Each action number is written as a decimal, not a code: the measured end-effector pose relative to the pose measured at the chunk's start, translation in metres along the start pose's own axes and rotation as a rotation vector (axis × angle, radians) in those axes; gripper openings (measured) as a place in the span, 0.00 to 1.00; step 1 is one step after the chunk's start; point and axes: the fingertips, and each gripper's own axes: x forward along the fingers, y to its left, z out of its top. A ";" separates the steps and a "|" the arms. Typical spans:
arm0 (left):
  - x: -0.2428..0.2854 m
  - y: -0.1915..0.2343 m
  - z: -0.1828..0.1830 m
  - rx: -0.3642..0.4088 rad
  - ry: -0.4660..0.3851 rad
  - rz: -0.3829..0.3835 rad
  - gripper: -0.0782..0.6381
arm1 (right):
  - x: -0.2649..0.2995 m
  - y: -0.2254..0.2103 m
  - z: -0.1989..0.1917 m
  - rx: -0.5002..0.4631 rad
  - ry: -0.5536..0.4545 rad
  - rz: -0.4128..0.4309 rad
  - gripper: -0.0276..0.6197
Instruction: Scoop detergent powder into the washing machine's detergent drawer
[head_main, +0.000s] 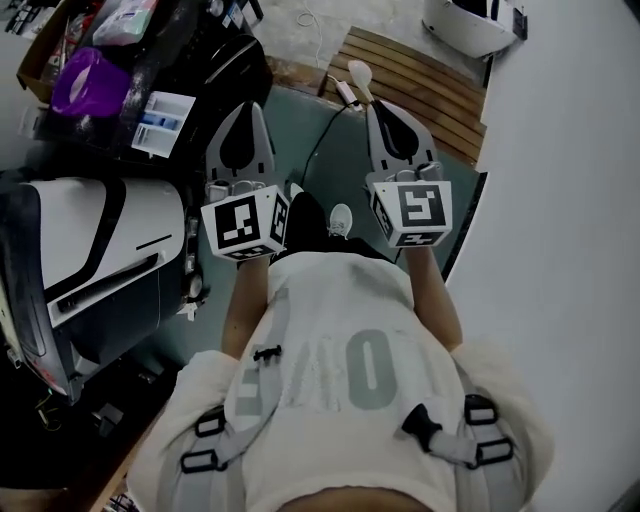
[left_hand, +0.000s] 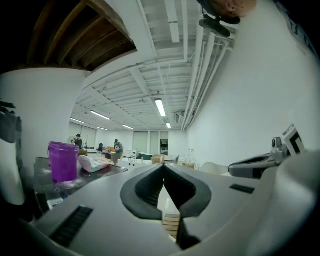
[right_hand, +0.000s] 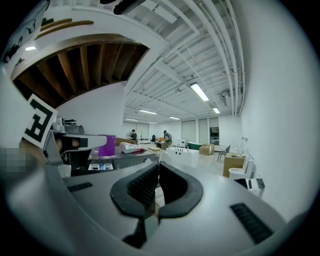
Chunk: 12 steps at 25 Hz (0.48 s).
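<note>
Purple plastic marks what is probably the powder source. In the head view a purple tub (head_main: 88, 80) sits on the dark table (head_main: 200, 50) at far left, and the white washing machine (head_main: 95, 235) stands at near left. I cannot make out the detergent drawer or a scoop with any certainty. The left gripper (head_main: 247, 112) and right gripper (head_main: 385, 115) are held side by side over the green floor (head_main: 340, 170), pointing away from the person. Both are well apart from the tub and from the machine. The main risk is reaching with jaws that are together, which would shove a scoop or tip the tub rather than grip it. A blind swing to the left could also knock the machine.

In the left gripper view, the left gripper (left_hand: 163, 166) has its pads pressed together at the tips with nothing between them. The purple tub (left_hand: 63, 160) stands far to the left beside a white pouch (left_hand: 93, 163).

In the right gripper view, the right gripper (right_hand: 158, 164) is likewise closed tip to tip and empty. The purple tub (right_hand: 107, 145) shows at far left, beyond the other gripper.
</note>
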 end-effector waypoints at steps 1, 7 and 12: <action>-0.002 0.009 -0.002 -0.002 0.000 0.027 0.14 | 0.006 0.007 0.001 -0.005 -0.003 0.023 0.05; -0.022 0.065 -0.002 -0.006 0.002 0.187 0.14 | 0.045 0.058 0.014 -0.038 -0.017 0.195 0.05; -0.039 0.120 0.002 -0.014 0.003 0.329 0.14 | 0.094 0.112 0.031 -0.070 -0.046 0.348 0.05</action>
